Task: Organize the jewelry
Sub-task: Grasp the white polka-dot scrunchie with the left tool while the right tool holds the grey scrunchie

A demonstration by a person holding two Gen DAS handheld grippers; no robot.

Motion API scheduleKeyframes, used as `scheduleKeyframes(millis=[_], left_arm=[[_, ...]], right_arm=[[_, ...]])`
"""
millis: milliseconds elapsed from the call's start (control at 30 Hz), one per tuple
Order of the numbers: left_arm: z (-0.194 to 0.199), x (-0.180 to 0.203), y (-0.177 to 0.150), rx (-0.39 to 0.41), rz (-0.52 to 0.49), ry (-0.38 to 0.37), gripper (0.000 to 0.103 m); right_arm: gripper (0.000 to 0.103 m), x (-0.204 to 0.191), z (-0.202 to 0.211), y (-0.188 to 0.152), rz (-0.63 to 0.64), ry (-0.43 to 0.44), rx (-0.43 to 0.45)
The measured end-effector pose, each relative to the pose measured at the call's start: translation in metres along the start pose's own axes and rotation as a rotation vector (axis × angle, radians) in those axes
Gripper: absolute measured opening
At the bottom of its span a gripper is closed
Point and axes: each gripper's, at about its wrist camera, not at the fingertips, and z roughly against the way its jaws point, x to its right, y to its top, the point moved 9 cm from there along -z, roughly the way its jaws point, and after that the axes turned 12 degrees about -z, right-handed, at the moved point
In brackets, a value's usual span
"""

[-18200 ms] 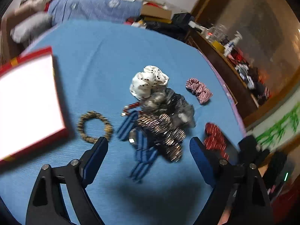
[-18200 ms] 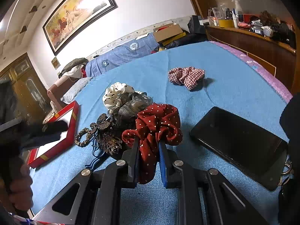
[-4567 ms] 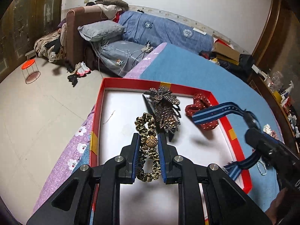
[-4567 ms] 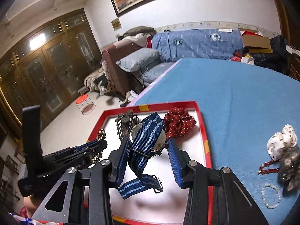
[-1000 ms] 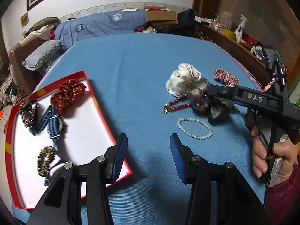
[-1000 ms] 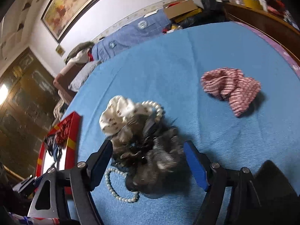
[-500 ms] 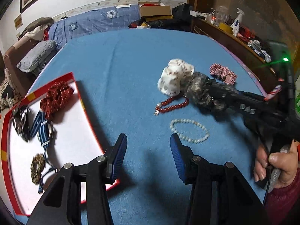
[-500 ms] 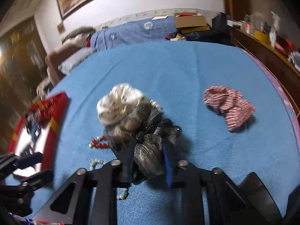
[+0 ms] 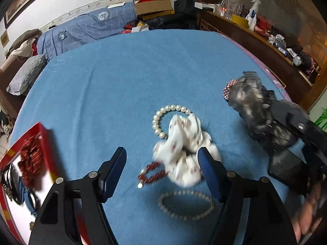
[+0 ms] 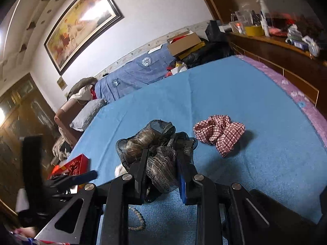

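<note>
My right gripper (image 10: 161, 163) is shut on a dark grey-brown hair bow (image 10: 151, 143) and holds it above the blue bed; the bow also shows in the left wrist view (image 9: 251, 102). My left gripper (image 9: 163, 163) is open and empty, low over a white spotted scrunchie (image 9: 184, 143). Beside the scrunchie lie a large pearl bracelet (image 9: 163, 114), a red bead bracelet (image 9: 151, 173) and a small pearl bracelet (image 9: 186, 204). The red box (image 9: 45, 153) at the left holds a red scrunchie, a striped watch and other pieces.
A red checked scrunchie (image 10: 220, 132) lies on the blue blanket (image 10: 255, 102) to the right. A black phone (image 9: 286, 167) lies near the right hand. A wooden sideboard (image 10: 286, 55) with bottles runs along the bed's right side.
My right gripper has lifted the dark hair bow off the pile and away from the white scrunchie. My left gripper has moved forward over the white scrunchie and bracelets.
</note>
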Motion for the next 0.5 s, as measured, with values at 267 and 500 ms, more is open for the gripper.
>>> scheduleKeyframes(millis=[267,500], left_arm=[[-0.018,0.035,-0.002,-0.002,-0.072,0.0,0.071],[-0.033,0.04,-0.01,-0.004,-0.07,0.06,0.014]], right_arm=[[0.026,-0.002,0.002,-0.003,-0.027,0.024,-0.018],[0.026,0.001,0.002,-0.004,-0.032,0.017,-0.02]])
